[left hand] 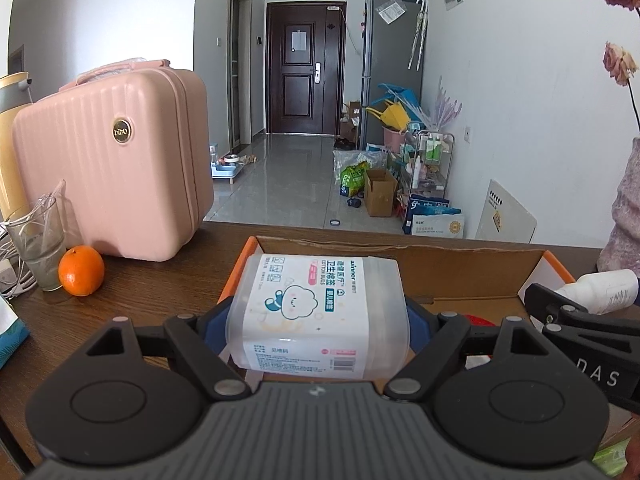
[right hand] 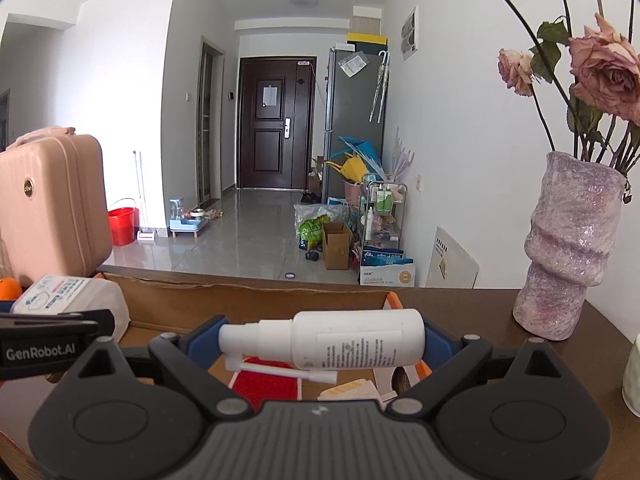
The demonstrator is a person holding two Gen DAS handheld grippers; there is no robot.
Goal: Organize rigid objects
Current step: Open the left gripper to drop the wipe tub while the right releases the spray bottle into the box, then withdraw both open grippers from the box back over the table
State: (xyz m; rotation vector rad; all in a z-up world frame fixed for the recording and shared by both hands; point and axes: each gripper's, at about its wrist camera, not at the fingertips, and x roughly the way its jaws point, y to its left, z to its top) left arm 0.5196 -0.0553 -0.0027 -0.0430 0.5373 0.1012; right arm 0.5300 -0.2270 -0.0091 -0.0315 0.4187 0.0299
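We've got the left gripper [left hand: 318, 316] clamped on a clear plastic cotton-bud box [left hand: 316, 312], blue pads pressing both short sides, label facing up. The box hangs over the near-left part of an open cardboard box [left hand: 460, 256] w/ orange edges, which sits on the dark wood table [left hand: 160, 280].

The right gripper [right hand: 320, 340] grips a white spray bottle [right hand: 344, 340] lying crosswise, nozzle end to the left pad, base to the right pad, its thin spout tube hanging just below. It's also over the cardboard box, right of the cotton-bud box; in the left wrist view the bottle shows at the far right edge.

Inside the box, under the bottle: something red and a small tan pack (can't tell what exactly).

On the table left of the box: a pink hard case [left hand: 116, 160], an orange [left hand: 81, 271] just beside a glass [left hand: 38, 248]. To the right, a mauve vase [right hand: 568, 256] w/ dried roses stands on the table, apart from the box.
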